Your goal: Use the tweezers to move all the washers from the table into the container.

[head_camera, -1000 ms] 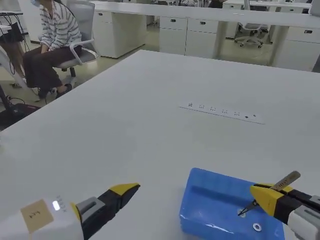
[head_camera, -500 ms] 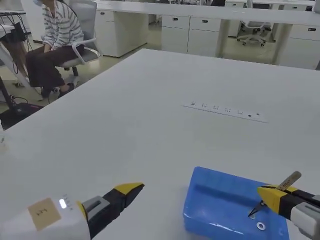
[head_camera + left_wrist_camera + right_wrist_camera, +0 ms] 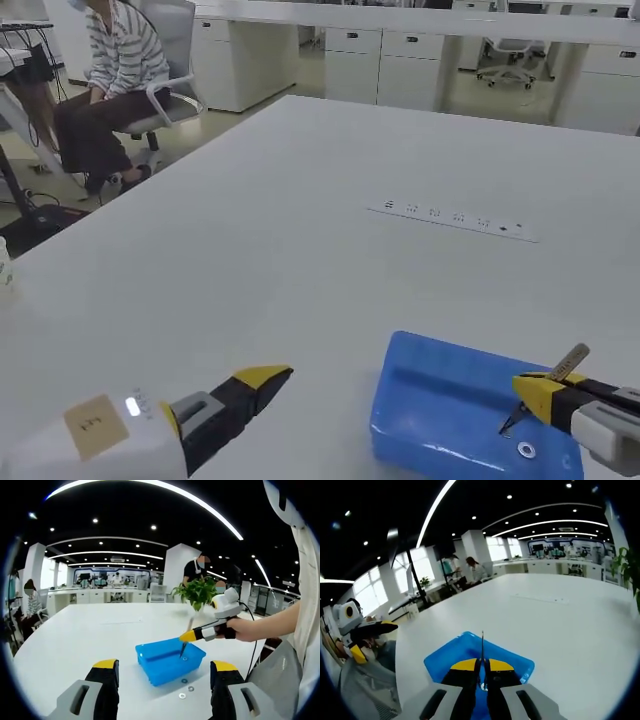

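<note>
Washers (image 3: 182,696) lay on the table (image 3: 300,250) just beside the blue container (image 3: 440,400).
Left gripper (image 3: 164,666) stood open and idle; right gripper (image 3: 535,390) was clamped on the tweezers (image 3: 572,361), tips hanging inside the container, apparently to drop off 1 washer (image 3: 526,451) lying on its floor.

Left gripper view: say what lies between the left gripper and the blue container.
Three washers lie on the white table, near the container's front edge, in the left gripper view.
</note>
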{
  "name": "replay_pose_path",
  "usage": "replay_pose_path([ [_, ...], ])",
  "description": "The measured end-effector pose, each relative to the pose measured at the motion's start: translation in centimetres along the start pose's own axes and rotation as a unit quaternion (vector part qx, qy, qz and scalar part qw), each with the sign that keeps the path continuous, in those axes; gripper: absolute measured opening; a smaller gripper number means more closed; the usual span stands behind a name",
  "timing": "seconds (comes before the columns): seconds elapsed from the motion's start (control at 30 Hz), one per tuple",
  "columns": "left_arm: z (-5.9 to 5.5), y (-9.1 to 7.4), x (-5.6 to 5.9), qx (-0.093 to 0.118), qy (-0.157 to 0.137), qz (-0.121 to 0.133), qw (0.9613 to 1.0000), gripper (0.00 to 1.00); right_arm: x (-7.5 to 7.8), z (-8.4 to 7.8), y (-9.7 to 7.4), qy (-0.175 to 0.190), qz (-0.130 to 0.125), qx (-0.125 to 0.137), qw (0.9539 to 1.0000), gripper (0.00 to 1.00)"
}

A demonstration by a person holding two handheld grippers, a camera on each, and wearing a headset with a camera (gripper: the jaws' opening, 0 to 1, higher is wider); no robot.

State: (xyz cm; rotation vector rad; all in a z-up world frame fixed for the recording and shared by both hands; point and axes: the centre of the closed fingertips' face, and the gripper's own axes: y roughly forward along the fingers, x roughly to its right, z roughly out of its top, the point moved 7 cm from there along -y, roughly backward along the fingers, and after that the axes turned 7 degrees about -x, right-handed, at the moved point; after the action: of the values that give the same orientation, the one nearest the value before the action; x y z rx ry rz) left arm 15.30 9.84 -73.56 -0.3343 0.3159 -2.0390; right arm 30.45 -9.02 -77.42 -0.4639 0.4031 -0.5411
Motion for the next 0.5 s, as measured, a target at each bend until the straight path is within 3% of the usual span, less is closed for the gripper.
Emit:
replay_pose_path([
  [0.5,-0.1,0.1,0.0,-0.004,0.002,-0.002,1.0000,0.75,0.5,-0.9,1.2,0.002,-0.009,-0.023,0.9997,0.03],
])
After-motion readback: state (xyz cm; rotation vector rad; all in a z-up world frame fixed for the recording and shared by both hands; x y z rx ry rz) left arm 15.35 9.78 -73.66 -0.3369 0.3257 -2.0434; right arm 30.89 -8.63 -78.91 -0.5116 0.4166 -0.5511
